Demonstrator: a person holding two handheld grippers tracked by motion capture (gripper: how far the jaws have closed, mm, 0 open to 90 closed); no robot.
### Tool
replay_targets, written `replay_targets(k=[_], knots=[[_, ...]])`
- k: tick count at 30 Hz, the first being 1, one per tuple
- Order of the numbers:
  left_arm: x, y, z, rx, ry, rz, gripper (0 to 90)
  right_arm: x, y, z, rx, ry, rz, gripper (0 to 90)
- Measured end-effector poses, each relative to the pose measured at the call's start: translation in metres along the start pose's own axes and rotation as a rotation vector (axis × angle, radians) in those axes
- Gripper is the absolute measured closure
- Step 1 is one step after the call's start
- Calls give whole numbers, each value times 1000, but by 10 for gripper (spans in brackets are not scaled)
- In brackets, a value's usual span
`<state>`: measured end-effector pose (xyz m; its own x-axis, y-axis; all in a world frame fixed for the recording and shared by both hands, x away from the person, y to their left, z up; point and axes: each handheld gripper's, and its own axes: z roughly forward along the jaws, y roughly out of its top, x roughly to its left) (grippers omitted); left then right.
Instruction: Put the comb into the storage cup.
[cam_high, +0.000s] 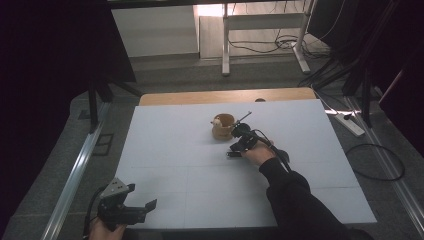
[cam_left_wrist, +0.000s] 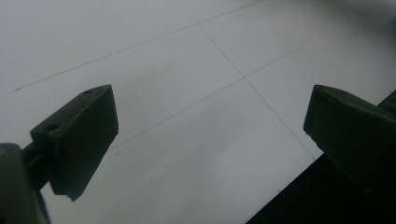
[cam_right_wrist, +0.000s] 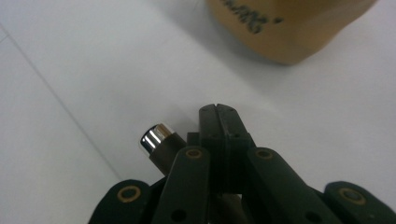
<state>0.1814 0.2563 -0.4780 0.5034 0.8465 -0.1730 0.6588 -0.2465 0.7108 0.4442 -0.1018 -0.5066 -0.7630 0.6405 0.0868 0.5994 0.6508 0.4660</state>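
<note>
Pen (cam_right_wrist: 159, 144), or some dark slim stick with a bright silver cap that I take for one, is the thing in hand: in the right gripper view its capped end pokes out to the left of the right gripper (cam_right_wrist: 218, 112), whose two black jaws are pressed flat together at the tips, and the dark barrel runs back under the linkage, so the jaws seem to be clamped on it lower down, though the exact spot of the grip is hidden. Taking the tan cup (cam_high: 223, 126) as the landmark, the pen sits just beside it on the person's side, close to the cup's base but apart from it; the cup's lower wall with dark printed lettering shows at the top of the right gripper view. In the high view the right gripper (cam_high: 235, 150) hovers low over the white table (cam_high: 175, 165) just this side of the cup, with the right hand (cam_high: 257, 154) and a dark sleeve behind it, and something pale sits in the cup, too small to tell what. Well apart from the cup, at the near left edge of the table, the left gripper (cam_high: 145, 207) rests with its jaws spread wide and nothing between them but bare table.
</note>
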Motion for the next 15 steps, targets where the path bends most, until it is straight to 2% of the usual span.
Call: replay_targets(k=[7,15], knots=[[0,0,0,3,1,3,39,12,-9,-2,16,17,-27,900],[0,0,0,5,3,4,40,18,-21,-9,23,36,-36,900]])
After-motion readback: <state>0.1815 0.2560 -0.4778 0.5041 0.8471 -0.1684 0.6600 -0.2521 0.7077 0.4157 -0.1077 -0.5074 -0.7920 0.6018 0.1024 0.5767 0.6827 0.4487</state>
